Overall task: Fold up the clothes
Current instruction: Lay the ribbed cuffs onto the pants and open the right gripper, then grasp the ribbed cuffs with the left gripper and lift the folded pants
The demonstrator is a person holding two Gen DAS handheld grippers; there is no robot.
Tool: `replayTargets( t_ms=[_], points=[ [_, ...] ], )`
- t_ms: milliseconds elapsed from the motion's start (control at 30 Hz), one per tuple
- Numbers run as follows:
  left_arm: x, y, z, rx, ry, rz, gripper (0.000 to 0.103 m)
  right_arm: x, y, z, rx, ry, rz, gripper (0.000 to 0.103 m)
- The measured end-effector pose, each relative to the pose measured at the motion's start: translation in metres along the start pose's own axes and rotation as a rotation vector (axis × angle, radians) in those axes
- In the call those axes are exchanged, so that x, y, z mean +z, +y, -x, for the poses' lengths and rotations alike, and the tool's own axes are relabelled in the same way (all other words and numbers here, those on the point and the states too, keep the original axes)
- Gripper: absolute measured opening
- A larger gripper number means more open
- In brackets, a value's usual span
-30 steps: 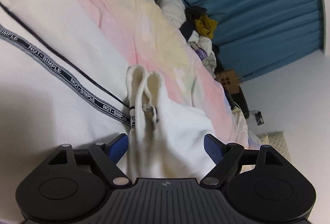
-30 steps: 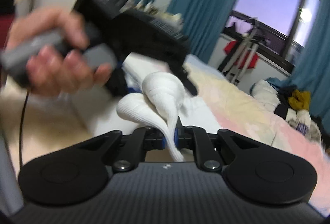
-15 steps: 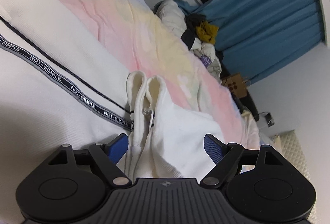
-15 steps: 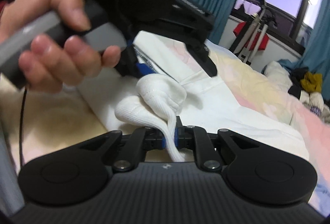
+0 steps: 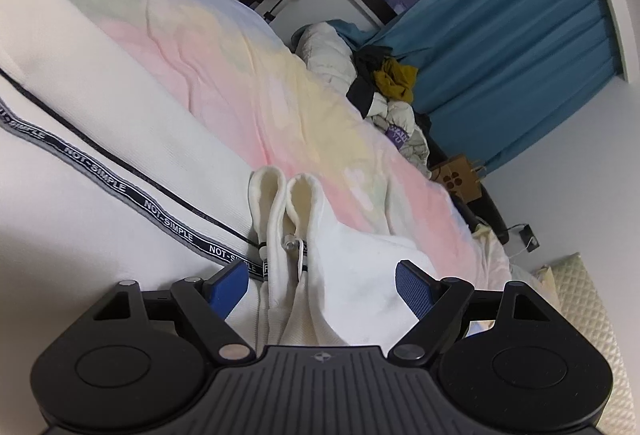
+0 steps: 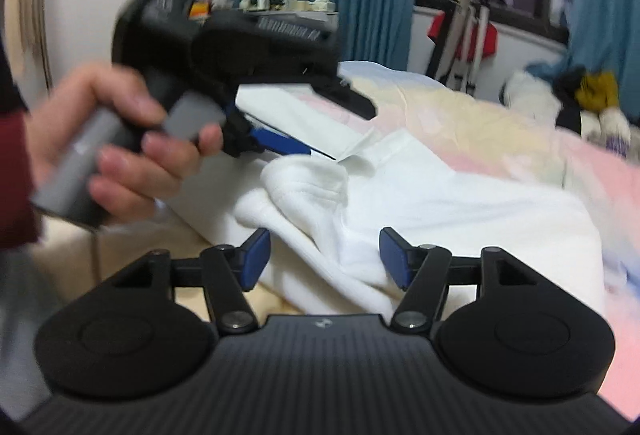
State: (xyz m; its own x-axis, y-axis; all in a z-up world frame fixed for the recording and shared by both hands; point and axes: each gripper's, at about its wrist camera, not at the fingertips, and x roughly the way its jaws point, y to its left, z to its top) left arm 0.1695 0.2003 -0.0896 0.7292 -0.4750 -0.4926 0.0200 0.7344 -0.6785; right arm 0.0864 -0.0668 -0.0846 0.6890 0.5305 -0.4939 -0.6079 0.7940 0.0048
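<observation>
A white hooded garment with a black "NOT-SIMPLE" band lies on the bed. Its bunched collar folds rise just ahead of my left gripper, which is open with white cloth lying between the blue pads. In the right wrist view the same white garment lies folded over on the bed. My right gripper is open, with a ribbed white fold between and ahead of the pads. The hand-held left gripper body hovers over the garment at upper left.
The pastel pink and yellow bedspread runs to the far end. A pile of clothes lies by the teal curtains. A drying rack with a red cloth stands by the window. A cardboard box sits beside the bed.
My right gripper has opened and let go of the white ribbed fold, which now rests on the garment. The left gripper stays open and has tilted up slightly.
</observation>
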Motion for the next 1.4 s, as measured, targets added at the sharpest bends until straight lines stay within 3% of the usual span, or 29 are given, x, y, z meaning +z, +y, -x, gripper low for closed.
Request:
replayTargets(
  t_ms=[67, 100, 267, 333, 367, 533, 633, 833, 900, 1100, 1267, 1400],
  points=[
    [0.0, -0.004, -0.008, 0.031, 0.016, -0.038, 0.082, 0.002, -0.015, 0.015, -0.009, -0.027, -0.097, 0.067],
    [0.0, -0.006, -0.012, 0.046, 0.024, -0.057, 0.082, 0.001, -0.022, 0.021, -0.021, -0.04, -0.142, 0.077],
    [0.002, -0.018, -0.039, 0.112, 0.073, -0.149, 0.08, 0.0, -0.054, 0.016, -0.117, -0.062, -0.241, 0.078],
    [0.0, -0.024, -0.05, 0.137, 0.093, -0.193, 0.069, -0.004, -0.07, 0.003, -0.169, -0.032, -0.277, 0.078],
    [-0.001, -0.027, -0.055, 0.153, 0.095, -0.21, 0.069, -0.004, -0.079, -0.005, -0.187, -0.022, -0.298, 0.078],
    [-0.006, -0.032, -0.065, 0.226, 0.073, -0.262, 0.033, -0.011, -0.108, -0.022, -0.246, -0.005, -0.414, 0.078],
    [-0.004, -0.036, -0.057, 0.202, 0.046, -0.251, 0.025, -0.013, -0.111, -0.031, -0.256, 0.011, -0.419, 0.078],
    [0.003, -0.053, -0.014, 0.135, -0.08, -0.197, 0.023, -0.011, -0.103, -0.03, -0.27, 0.003, -0.376, 0.078],
    [0.004, -0.057, -0.007, 0.138, -0.098, -0.224, 0.023, -0.007, -0.102, -0.025, -0.284, -0.014, -0.367, 0.078],
    [-0.005, -0.026, -0.035, 0.224, 0.01, -0.18, 0.026, -0.011, -0.11, -0.031, -0.296, 0.019, -0.383, 0.078],
    [-0.006, -0.02, -0.03, 0.212, -0.004, -0.168, 0.029, -0.02, -0.11, -0.047, -0.301, 0.063, -0.362, 0.08],
    [-0.01, -0.022, 0.004, 0.231, -0.031, -0.159, 0.032, -0.02, -0.107, -0.05, -0.312, 0.06, -0.348, 0.08]
  ],
)
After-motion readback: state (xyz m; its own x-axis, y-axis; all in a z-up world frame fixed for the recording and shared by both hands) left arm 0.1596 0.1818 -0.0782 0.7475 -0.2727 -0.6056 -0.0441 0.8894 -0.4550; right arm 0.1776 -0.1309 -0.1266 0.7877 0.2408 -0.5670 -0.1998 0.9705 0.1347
